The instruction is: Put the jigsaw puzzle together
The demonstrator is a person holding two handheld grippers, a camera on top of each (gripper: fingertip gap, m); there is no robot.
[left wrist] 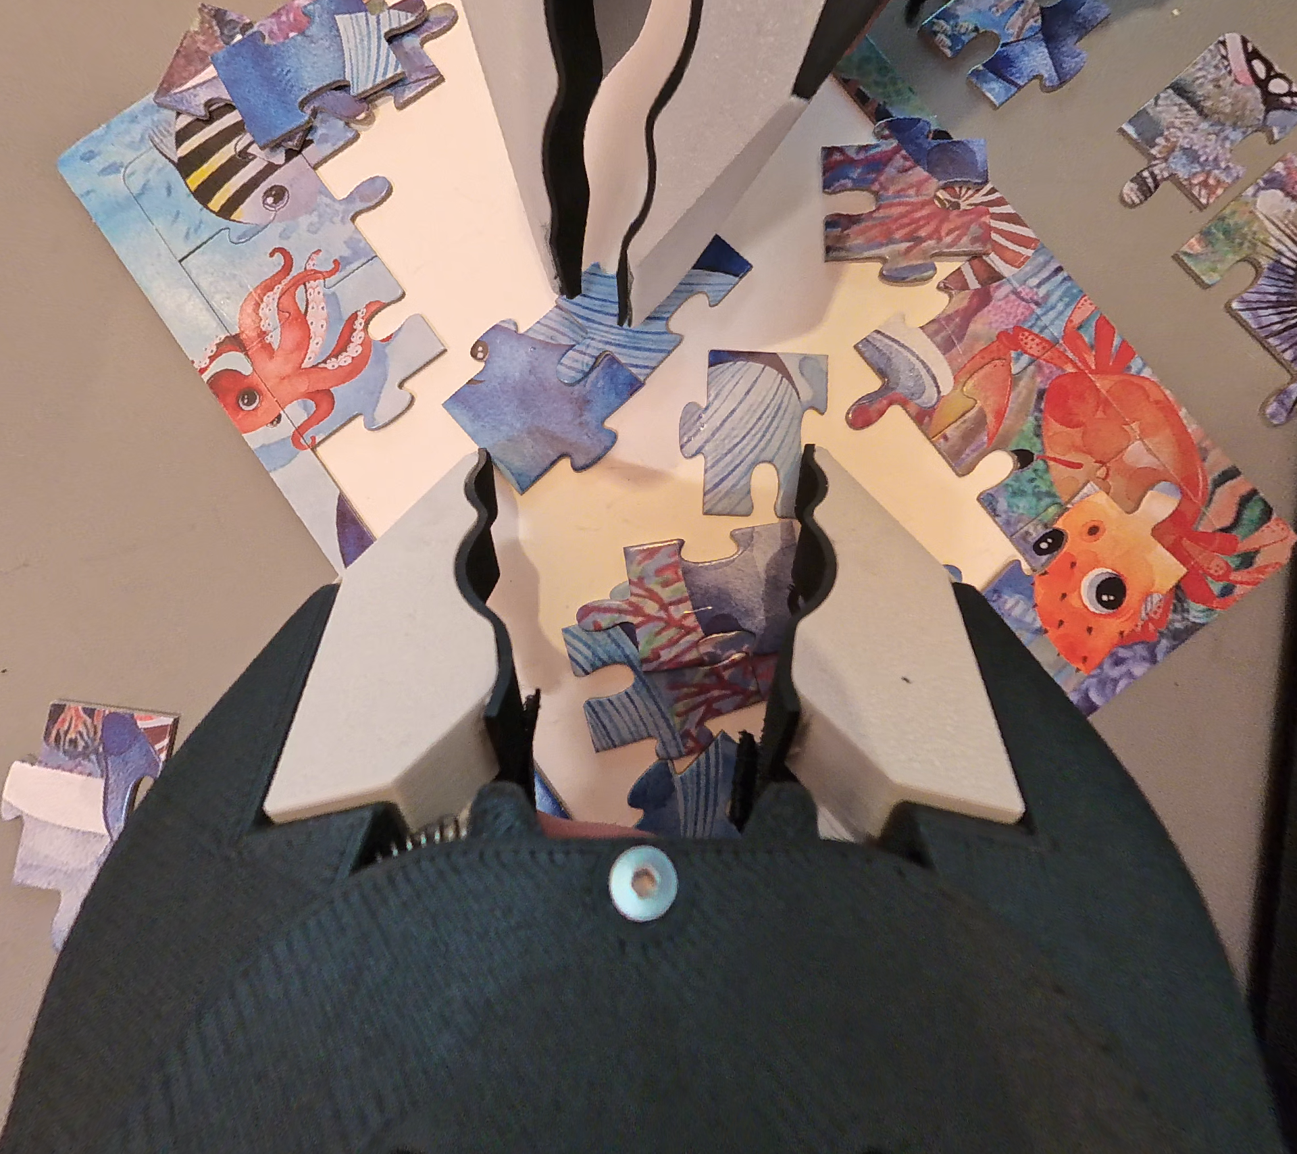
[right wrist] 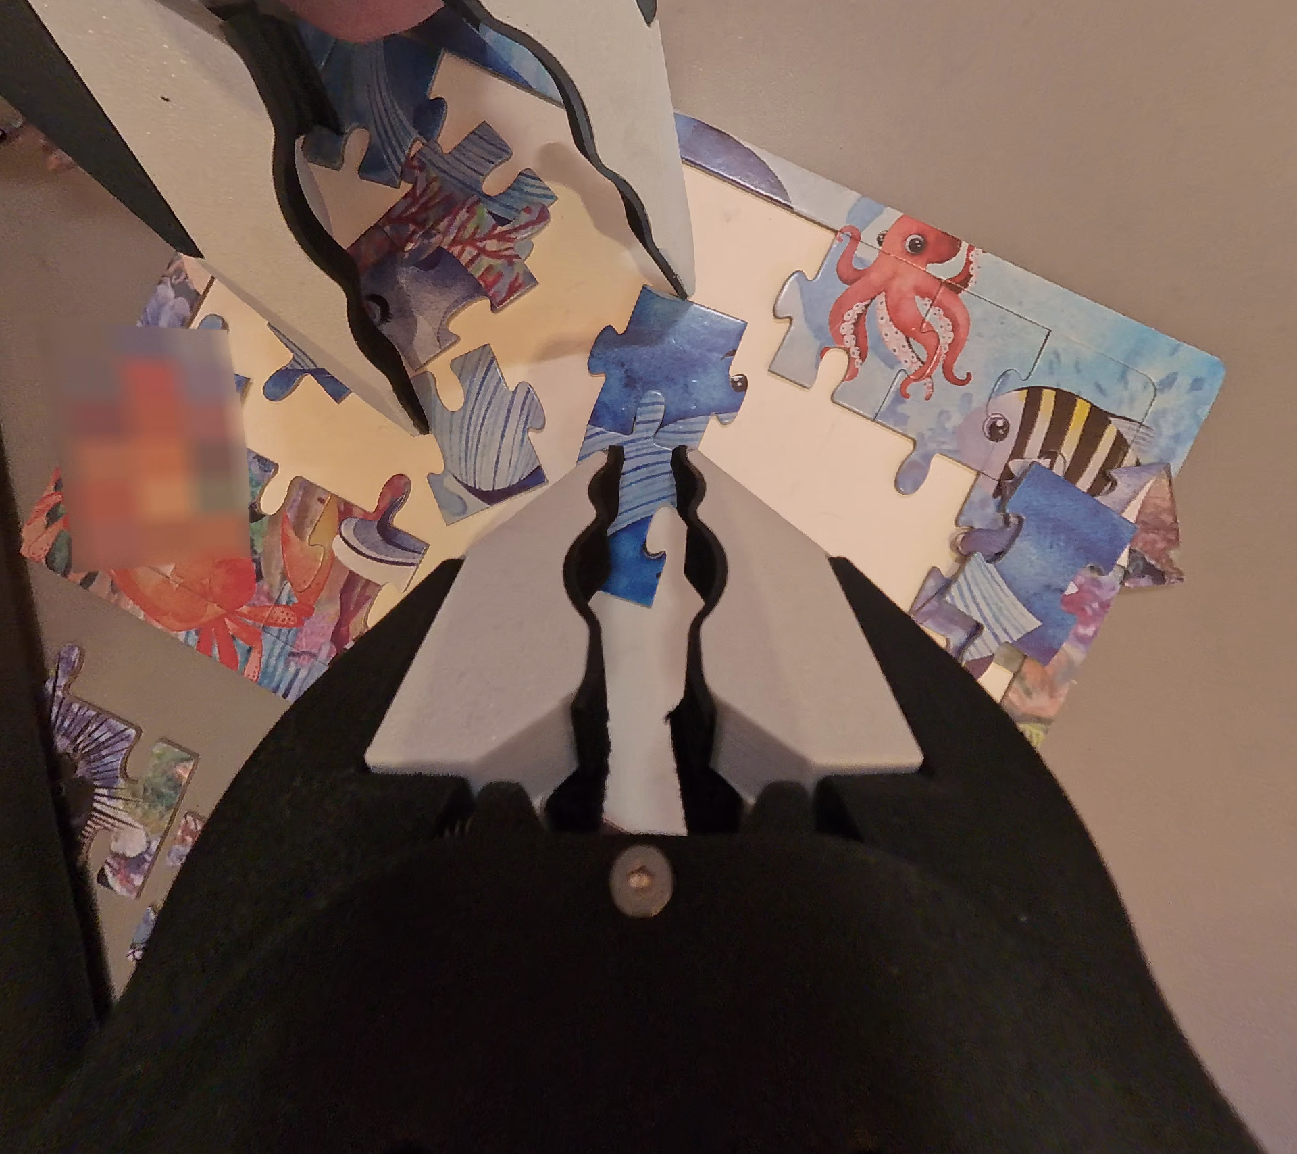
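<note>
your right gripper (right wrist: 642, 453) pinches striped piece (right wrist: 646, 488), joined to blue piece (right wrist: 667, 362), pair flat mid-tray (right wrist: 772, 194), long axis along your right fingers, blue end points away | your left gripper (left wrist: 642, 460) wide, over coral piece (left wrist: 674, 615)

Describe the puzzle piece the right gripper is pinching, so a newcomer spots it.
Start at the cream puzzle tray with the red octopus along one edge. In the bare middle, the right gripper pinches a two-piece blue whale section. It alone shows a small dark eye on solid blue above pale stripes.
</note>
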